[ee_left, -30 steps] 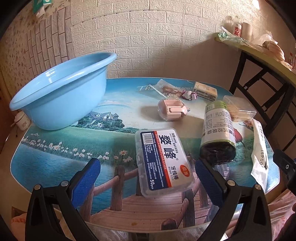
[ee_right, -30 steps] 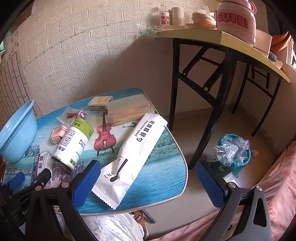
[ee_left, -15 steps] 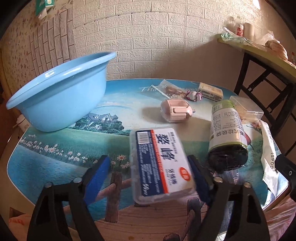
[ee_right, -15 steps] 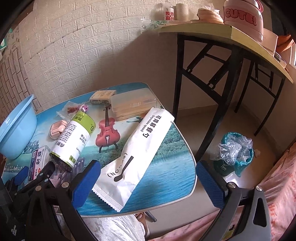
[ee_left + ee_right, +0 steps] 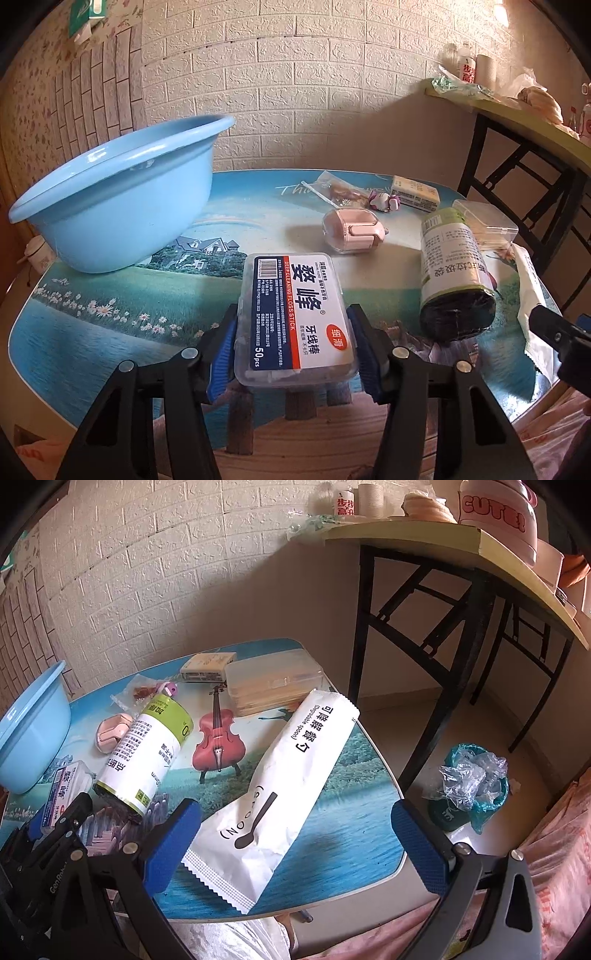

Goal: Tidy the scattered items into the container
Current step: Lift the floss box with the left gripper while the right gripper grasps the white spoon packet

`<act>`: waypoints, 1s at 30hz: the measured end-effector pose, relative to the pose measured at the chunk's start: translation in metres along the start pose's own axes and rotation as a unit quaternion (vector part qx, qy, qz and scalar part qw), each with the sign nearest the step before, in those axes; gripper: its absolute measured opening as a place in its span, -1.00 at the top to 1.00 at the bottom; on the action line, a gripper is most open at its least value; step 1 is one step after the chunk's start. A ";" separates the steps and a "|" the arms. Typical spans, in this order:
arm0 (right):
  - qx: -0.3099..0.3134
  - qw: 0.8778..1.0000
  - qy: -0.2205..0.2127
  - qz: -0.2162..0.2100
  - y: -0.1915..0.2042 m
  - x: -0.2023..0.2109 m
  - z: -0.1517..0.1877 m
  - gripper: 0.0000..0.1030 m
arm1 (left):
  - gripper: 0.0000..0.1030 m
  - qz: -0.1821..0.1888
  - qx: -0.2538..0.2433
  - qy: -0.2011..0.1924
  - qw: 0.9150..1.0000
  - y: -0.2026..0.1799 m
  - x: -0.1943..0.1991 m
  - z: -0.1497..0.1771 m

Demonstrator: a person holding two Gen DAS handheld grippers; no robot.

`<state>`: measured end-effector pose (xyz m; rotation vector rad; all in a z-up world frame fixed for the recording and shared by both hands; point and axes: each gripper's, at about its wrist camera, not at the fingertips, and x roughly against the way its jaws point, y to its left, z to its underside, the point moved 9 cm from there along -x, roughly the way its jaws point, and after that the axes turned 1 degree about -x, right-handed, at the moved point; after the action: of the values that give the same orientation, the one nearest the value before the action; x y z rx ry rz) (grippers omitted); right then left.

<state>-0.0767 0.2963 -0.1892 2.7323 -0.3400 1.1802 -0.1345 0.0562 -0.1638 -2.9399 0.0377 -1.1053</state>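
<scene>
Our left tongs (image 5: 295, 347) sit low and level, their blue pads (image 5: 221, 354) pressed against both long sides of a box of floss sticks (image 5: 295, 314). Our right tongs (image 5: 295, 845) hover spread wide, pads (image 5: 173, 845) well apart, gripping nothing.

A white embossed brick wall (image 5: 295, 92) stands behind the low desk (image 5: 92, 325), whose top bears a printed lake scene with a red violin (image 5: 218, 738). To the right, a black-legged folding table (image 5: 424, 535) carries a pink tub (image 5: 498, 513) lettered "CUTE!", a white bottle (image 5: 343, 502) and a paper roll (image 5: 371, 498). On the floor (image 5: 406, 709) beneath it sits a small bin lined with a crumpled teal bag (image 5: 472, 786).
</scene>
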 end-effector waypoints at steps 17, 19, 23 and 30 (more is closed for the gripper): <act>-0.011 1.000 -0.006 0.018 0.011 -0.017 -0.001 -1.00 | -0.03 0.001 -0.015 -0.002 1.000 0.003 0.005 0.001; -0.011 1.000 -0.007 0.021 0.012 -0.018 0.000 -1.00 | -0.04 -0.004 -0.013 -0.006 1.000 0.004 0.004 0.000; -0.007 1.000 -0.006 0.024 0.015 -0.021 0.000 -1.00 | -0.32 -0.019 -0.008 -0.007 1.000 0.006 0.001 -0.003; 0.002 0.999 -0.008 0.031 0.022 -0.027 -0.001 -1.00 | -0.38 -0.030 -0.013 -0.007 0.999 0.006 -0.006 -0.003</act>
<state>-0.1007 0.2790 -0.2074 2.7549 -0.4293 1.1755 -0.1417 0.0502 -0.1656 -2.9898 -0.0384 -1.1001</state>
